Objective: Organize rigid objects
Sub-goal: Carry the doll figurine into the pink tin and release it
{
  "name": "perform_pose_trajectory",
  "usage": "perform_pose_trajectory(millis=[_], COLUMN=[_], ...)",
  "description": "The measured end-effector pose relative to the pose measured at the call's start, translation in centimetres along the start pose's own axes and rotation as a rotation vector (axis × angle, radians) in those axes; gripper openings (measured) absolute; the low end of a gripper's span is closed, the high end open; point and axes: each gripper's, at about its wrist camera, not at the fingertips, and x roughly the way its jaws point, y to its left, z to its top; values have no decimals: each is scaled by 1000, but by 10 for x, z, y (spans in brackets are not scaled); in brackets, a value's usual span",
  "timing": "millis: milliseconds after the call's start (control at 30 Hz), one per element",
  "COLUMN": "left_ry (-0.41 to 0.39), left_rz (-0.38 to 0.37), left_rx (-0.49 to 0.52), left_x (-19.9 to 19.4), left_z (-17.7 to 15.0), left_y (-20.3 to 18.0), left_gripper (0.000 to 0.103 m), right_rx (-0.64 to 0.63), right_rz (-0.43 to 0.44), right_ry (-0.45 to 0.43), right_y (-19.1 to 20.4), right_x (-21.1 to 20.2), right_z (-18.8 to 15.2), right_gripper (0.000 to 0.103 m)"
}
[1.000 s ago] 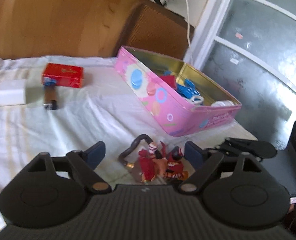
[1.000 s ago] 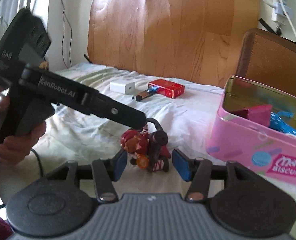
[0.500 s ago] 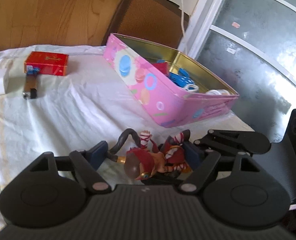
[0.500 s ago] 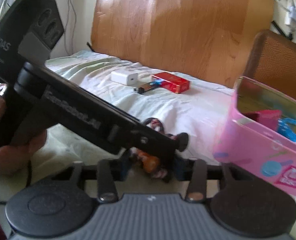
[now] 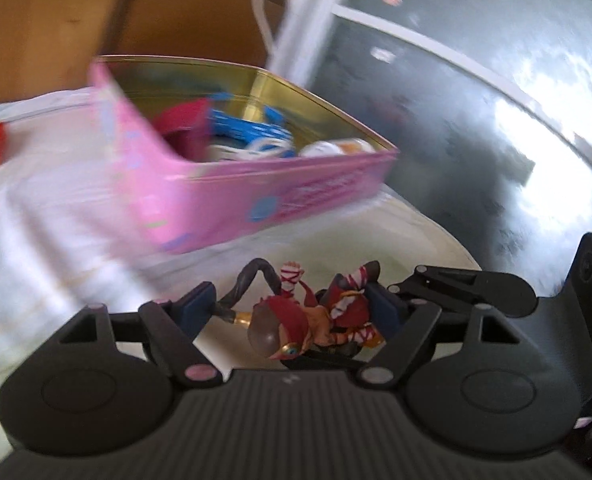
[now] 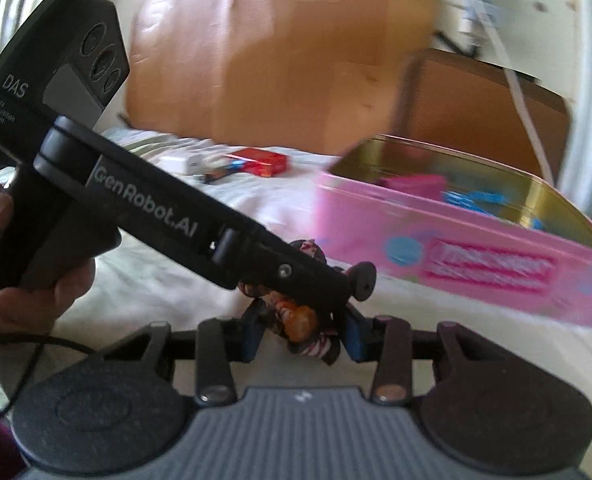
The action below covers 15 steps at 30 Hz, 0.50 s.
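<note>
A small red and brown toy figure [image 5: 307, 316] with a dark curved tail lies between the blue pads of my left gripper [image 5: 292, 308], which is shut on it. In the right wrist view the same figure [image 6: 296, 316] also sits between the pads of my right gripper [image 6: 301, 332], which is shut on it, under the black body of the left gripper [image 6: 168, 216]. The open pink tin [image 5: 232, 192] stands just beyond, holding a red box and blue and white items; it also shows in the right wrist view [image 6: 475, 256].
A red box [image 6: 262, 162], a white charger [image 6: 182, 162] and a dark lighter [image 6: 216, 174] lie on the white cloth [image 6: 176, 280] at the back. A brown chair back [image 6: 483, 104] stands behind the tin. A glass door [image 5: 495, 92] is on the right.
Both grippers closed on the toy figure. The left gripper has swung right and closer to the pink tin, with motion blur in both views.
</note>
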Motion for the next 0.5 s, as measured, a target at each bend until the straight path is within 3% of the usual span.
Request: perform_pose_trajectory(millis=[133,267,367,500], left_ry=[59,86,72,-3], left_rz=[-26,-54,-49,-22], left_rx=[95,114,122,141], left_x=[33,49,45,31], left_z=[8,10,20,47], left_y=[-29,-42,-44,-46], left_gripper=[83,83,82,82], right_rx=[63,121,153,105], right_rz=[-56,-70,-53,-66], right_ry=[11,6,-26,-114], right_y=[-27,-48,-60,-64], right_x=[-17,-25,-27,-29], right_z=[-16,-34,-34,-17], right_gripper=[38,38,37,37])
